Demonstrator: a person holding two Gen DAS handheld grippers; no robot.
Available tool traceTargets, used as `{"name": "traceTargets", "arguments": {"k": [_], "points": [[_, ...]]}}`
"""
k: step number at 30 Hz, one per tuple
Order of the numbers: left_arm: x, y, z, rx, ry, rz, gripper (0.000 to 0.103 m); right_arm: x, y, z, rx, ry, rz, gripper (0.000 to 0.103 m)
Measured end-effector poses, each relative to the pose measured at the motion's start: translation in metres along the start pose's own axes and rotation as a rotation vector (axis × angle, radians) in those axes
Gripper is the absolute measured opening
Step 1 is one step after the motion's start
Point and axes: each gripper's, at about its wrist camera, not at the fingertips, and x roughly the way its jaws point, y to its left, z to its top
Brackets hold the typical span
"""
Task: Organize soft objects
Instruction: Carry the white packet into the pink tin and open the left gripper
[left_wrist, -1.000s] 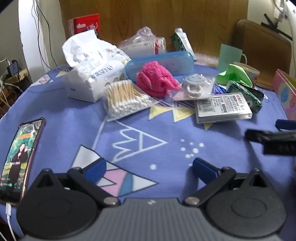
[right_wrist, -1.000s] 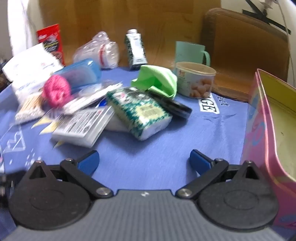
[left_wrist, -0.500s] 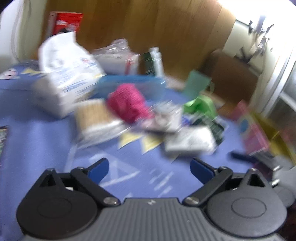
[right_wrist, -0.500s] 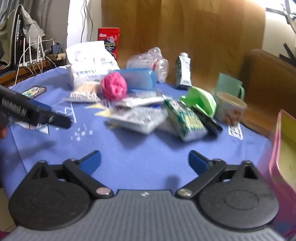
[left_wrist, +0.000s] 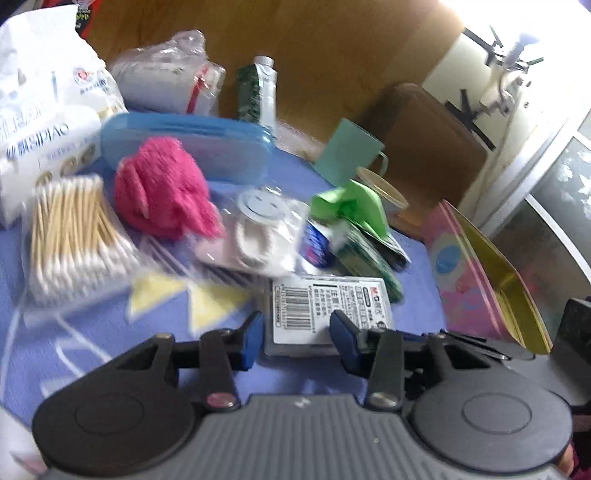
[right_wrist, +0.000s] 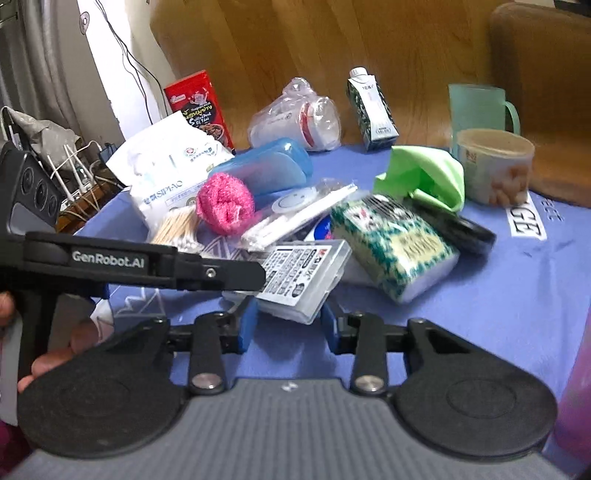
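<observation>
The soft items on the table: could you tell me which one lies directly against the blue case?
The pink fluffy cloth: it lies bunched against the blue case, whereas the green cloth sits apart, by the snack tub.

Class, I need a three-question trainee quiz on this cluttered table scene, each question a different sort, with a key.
1. True or false: the pink cloth lies beside the cotton swabs.
2. Which stands farthest back: A) milk carton B) tissue pack C) plastic case?
3. Fill in: the green cloth lies in front of the snack ____.

Key: 1 true; 2 A; 3 tub.
</observation>
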Motion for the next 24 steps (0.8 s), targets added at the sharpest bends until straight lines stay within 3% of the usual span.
{"name": "traceTargets", "arguments": {"k": [3,6,12,16,20,24], "points": [[-0.009,-0.026,-0.006,0.037,-0.022,-0.039,0.04,-0.031,0.0,-0.008,-0.031,-0.043,-0.016,0.04],[-0.005,-0.066,0.001,0.116,-0.046,-0.082,0.04,-0.071,-0.007,-0.012,-0.061,-0.131,-0.085,0.04],[0.047,-0.157,0.007,0.256,-0.006,-0.199,0.041,-0.14,-0.058,-0.022,0.03,-0.258,-0.263,0.04],[0.083,-0.205,-0.002,0.33,0.008,-0.232,0.041,-0.172,-0.094,-0.033,0.125,-0.282,-0.355,0.04],[0.107,-0.239,-0.011,0.382,0.07,-0.252,0.041,-0.184,-0.112,-0.049,0.159,-0.282,-0.369,0.04],[0.112,-0.259,-0.023,0.446,0.073,-0.221,0.041,-0.188,-0.119,-0.058,0.169,-0.298,-0.418,0.044]]}}
